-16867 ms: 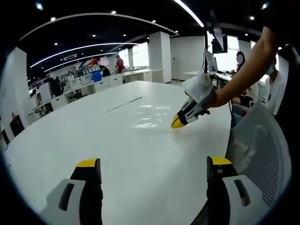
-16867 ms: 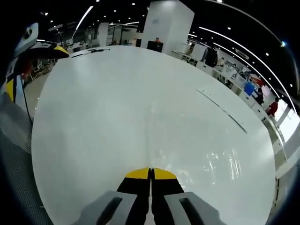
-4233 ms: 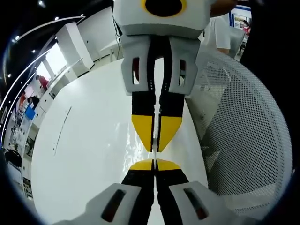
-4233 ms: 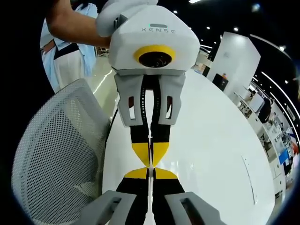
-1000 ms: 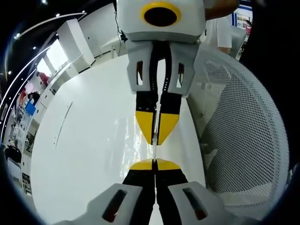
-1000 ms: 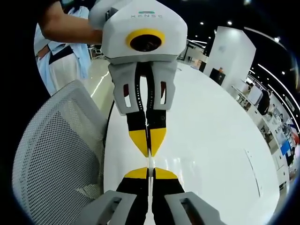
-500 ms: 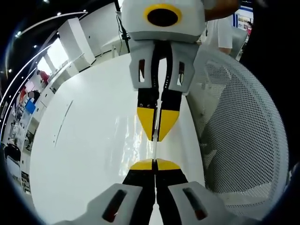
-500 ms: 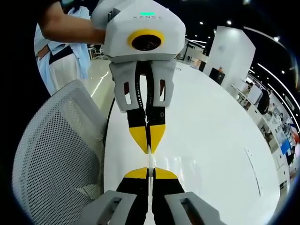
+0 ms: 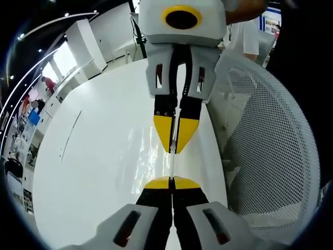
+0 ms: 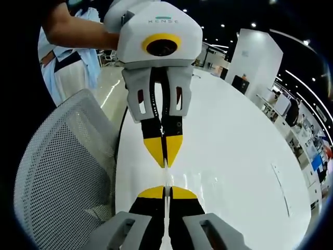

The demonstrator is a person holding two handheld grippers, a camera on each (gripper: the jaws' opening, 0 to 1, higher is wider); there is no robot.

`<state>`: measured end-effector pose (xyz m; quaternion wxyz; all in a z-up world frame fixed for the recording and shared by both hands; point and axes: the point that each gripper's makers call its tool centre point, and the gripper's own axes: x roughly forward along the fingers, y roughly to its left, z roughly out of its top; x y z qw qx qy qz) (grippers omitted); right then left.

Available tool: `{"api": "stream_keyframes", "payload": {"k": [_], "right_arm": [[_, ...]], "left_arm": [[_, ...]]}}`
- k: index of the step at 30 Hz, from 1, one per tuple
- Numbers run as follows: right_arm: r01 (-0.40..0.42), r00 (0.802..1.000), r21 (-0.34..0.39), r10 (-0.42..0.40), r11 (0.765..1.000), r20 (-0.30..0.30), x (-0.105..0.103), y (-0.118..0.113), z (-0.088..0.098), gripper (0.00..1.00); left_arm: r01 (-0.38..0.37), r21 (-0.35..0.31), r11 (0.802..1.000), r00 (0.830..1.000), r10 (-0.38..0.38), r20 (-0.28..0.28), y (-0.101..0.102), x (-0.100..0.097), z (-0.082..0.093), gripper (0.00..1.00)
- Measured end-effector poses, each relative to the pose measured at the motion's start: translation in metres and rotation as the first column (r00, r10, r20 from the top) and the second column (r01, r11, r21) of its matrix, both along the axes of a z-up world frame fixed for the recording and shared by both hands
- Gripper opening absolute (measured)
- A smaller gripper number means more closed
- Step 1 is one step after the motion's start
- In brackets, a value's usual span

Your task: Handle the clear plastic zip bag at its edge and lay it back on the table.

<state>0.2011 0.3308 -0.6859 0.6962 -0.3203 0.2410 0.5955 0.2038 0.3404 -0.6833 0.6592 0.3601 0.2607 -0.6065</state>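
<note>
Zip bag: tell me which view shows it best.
The left gripper view: the bag glints over the table, its edge pinched between both shut grippers. The right gripper view shows that edge as a thin strip and fainter sheen.

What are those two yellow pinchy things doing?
A person is holding a gripper in each hand, tip to tip, over a white table. The left gripper and the right gripper each have their jaws shut on the edge of a clear plastic zip bag, so a thin strip of that edge stretches between them. The bag is hard to see because it is see-through. It is not yet laid back on the table. A mesh chair stands beside it.
</note>
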Motion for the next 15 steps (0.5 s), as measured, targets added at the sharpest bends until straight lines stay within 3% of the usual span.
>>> {"api": "stream_keyframes", "payload": {"k": [15], "right_arm": [[0.000, 1.000, 0.003, 0.000, 1.000, -0.003, -0.0007, -0.0012, -0.0003, 0.00]], "left_arm": [[0.002, -0.002, 1.000, 1.000, -0.002, -0.008, 0.0000, -0.0008, -0.0007, 0.00]]}}
